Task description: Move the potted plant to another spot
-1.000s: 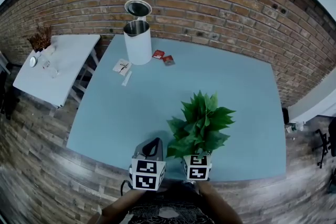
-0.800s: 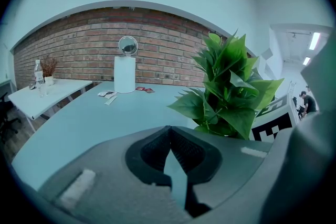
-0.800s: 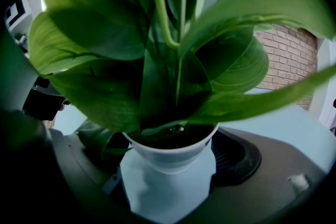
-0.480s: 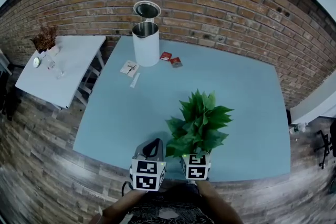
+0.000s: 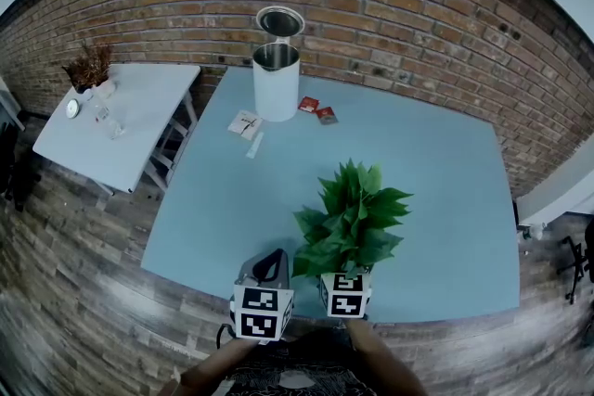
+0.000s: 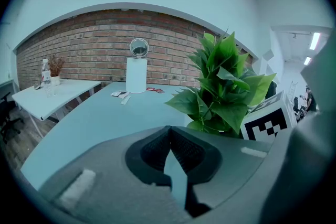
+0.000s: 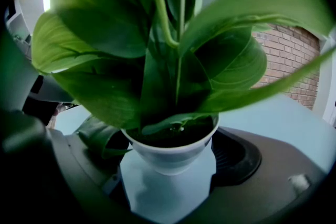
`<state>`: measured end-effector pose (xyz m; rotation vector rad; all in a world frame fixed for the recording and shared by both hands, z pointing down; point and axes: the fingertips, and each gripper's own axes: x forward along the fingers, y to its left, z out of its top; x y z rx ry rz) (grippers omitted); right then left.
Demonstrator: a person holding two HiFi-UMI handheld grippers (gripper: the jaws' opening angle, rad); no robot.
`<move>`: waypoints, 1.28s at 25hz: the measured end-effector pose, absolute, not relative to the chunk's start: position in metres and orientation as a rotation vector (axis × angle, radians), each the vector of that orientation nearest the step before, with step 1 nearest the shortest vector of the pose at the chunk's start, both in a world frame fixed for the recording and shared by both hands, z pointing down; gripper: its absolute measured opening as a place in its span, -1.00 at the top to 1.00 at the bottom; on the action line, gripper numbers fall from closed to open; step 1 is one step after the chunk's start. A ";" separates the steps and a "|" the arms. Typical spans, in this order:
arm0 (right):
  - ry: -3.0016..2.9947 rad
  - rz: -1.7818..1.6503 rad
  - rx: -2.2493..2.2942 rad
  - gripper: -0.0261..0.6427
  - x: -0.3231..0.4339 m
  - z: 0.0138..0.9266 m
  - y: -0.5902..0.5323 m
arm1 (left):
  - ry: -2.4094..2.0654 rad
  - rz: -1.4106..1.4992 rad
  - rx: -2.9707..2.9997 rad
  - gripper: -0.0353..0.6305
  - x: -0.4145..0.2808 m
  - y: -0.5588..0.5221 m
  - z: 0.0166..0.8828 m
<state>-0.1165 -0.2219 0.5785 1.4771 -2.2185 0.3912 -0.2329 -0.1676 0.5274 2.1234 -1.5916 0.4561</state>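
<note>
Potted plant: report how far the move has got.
Done: the right tongs are shut on the white pot of the green leafy plant. In hand: the plant is near the light blue table's near edge; whether it is lifted is unclear. Left: carry it elsewhere, set it down, release. The left tongs are shut, empty.

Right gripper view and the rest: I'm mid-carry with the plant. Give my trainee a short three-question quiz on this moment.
1. True or false: the left tongs are closed with nothing between them.
2. Which part of the potted plant sits between the right tongs?
3. Fill in: the white bin stands at the table's ___ edge, next to the brick wall.

Key: 1 true. 2 the white pot, not the leaves or stems. 3 far.
</note>
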 end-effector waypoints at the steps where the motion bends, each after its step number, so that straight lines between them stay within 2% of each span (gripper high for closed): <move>1: -2.219 0.392 1.478 -0.54 -0.120 0.578 -0.222 | -1.591 0.456 2.124 0.90 -0.236 -0.167 0.527; 11: -2.212 0.389 1.501 -0.54 -0.146 0.579 -0.221 | -1.555 0.463 2.146 0.90 -0.259 -0.159 0.532; 32: -2.192 0.469 1.480 -0.54 -0.146 0.580 -0.199 | -1.454 0.474 2.206 0.90 -0.244 -0.151 0.539</move>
